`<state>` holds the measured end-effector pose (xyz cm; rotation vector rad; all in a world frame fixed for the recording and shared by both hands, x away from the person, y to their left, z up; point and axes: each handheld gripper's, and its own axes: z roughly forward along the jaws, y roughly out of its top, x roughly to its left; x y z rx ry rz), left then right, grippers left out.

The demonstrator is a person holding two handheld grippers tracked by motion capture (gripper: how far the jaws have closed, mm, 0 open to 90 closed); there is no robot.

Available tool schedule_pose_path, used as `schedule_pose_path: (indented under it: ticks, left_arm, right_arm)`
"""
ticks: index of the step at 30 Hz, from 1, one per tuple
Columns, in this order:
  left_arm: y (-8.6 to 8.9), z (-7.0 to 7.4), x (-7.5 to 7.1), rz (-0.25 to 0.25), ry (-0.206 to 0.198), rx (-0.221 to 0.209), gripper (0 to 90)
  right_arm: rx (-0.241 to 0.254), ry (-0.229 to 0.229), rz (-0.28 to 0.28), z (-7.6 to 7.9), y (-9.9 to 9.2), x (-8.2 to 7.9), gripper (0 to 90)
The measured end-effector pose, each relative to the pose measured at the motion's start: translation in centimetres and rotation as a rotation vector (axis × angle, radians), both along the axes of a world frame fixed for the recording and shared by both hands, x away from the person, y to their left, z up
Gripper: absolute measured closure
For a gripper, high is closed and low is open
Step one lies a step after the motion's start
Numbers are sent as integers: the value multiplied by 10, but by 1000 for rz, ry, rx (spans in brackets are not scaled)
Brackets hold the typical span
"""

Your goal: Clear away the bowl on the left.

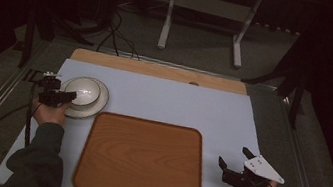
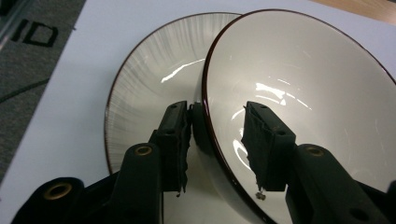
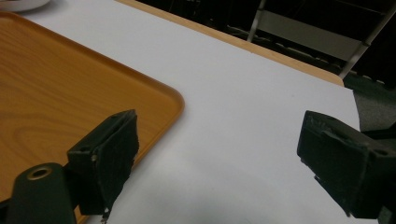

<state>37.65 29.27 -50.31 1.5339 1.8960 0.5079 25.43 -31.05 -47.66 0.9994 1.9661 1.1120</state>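
**Operator:** Currently, my left tongs (image 2: 217,140) straddle the near rim of the bowl (image 2: 303,107): one jaw outside the wall, one inside. The outer jaw looks to be against the wall; a gap remains between the inner pad and the bowl's inside surface. I would call them spread around the rim, not yet clamped on it.

**Supervisor:** Where does the bowl stand?

**Operator:** On the plate (image 2: 149,88), at the far left of the bench (image 1: 178,103). In the left gripper view the bowl sits tilted toward its right side and overlaps the plate's right part. The high view shows my left hand (image 1: 50,111) just behind the pair.

**Supervisor:** And the other side?

**Operator:** The right tongs (image 3: 217,158) are released, jaws wide, nothing between them. They hover over bare bench just beside the near right corner of the wooden tray (image 3: 70,88), well apart from the bowl.

**Supervisor:** Procedure for the grip?

**Operator:** My judgement:
1. Seat both pads deeper down the wall before closing; a glazed rim is slippery and a shallow pinch may pivot.
2. Close slowly until both pads bear flat.
3. Lift straight up, so the bowl's foot clears the plate without dragging it.
4. Keep the right tongs clear unless the bowl swings.
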Motion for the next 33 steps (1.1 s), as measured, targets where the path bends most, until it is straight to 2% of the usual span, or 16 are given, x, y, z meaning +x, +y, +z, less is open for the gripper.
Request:
schedule_pose_path:
  ticks: [6,13,16,18,21,23,26,33]
  left_arm:
    - [3,-3,2,19,9,-49,639]
    - [8,-10,5,18,33,-99,696]
    - [11,-11,6,19,44,-138,745]
    - [12,-11,6,17,52,-149,770]
    - [13,-11,6,12,51,-182,800]
    - [13,-10,6,19,54,-181,800]
    - [14,-10,5,36,43,-215,798]
    - [15,-8,2,50,29,-203,800]
  right_arm:
    - [-2,-6,0,1,0,0,123]
    - [7,-16,-8,1,-1,-1,124]
    - [-2,-14,-4,1,0,-1,124]
    - [-10,-13,-5,1,0,-1,124]
    - [-10,-16,-3,1,1,-1,124]
    - [-8,-16,-3,1,1,-1,124]
    - [-7,-16,-7,1,0,-1,133]
    - [-4,-17,-9,2,0,-2,133]
